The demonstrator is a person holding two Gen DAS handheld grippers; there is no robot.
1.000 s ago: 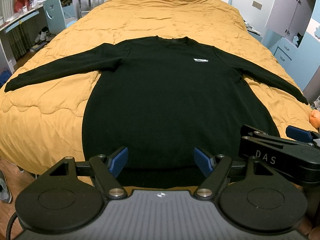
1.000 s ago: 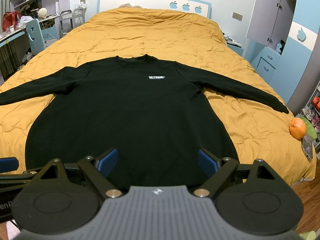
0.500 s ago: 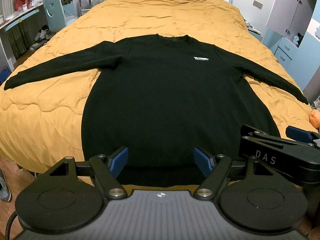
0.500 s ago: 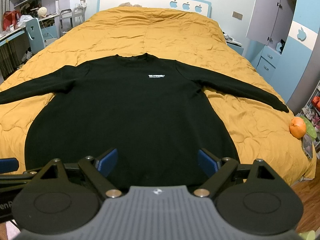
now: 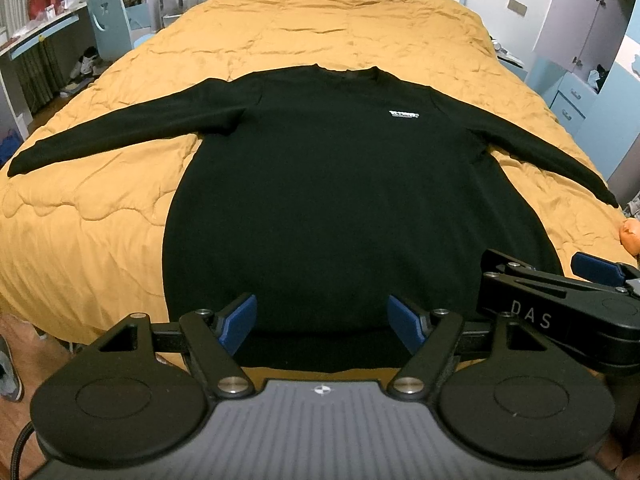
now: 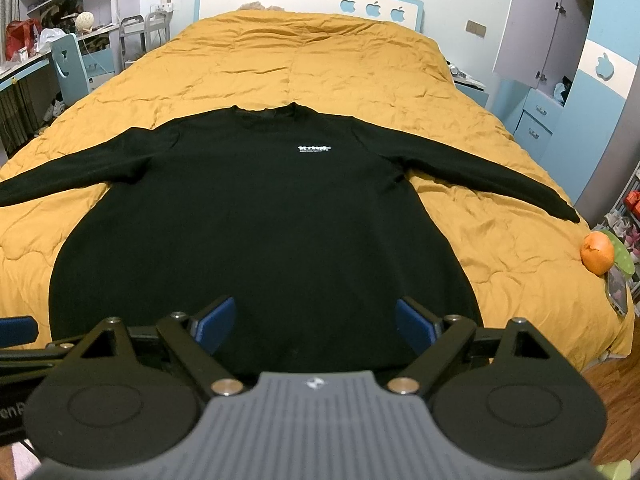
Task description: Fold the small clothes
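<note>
Left wrist view shows the black sweater point(image 5: 352, 208) spread flat, front up, sleeves out, hem at the bed's point(image 5: 80, 232) near edge. The left gripper point(image 5: 322, 322) and right gripper point(image 6: 314, 320) hover spread wide, holding nothing. Best to pinch both hem corners cleanly through both layers, then lift evenly.

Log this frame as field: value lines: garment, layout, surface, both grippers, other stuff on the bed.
garment: black long-sleeved sweater, small white logo on the chest
layout: flat, front up, both sleeves spread out to the sides, unfolded
surface: mustard quilted bedspread
hem: at the near edge of the bed, towards the grippers
left gripper: open, fingers above the hem, holding nothing
right gripper: open, fingers above the hem, holding nothing
other: orange fruit at the right edge of the bed
</note>
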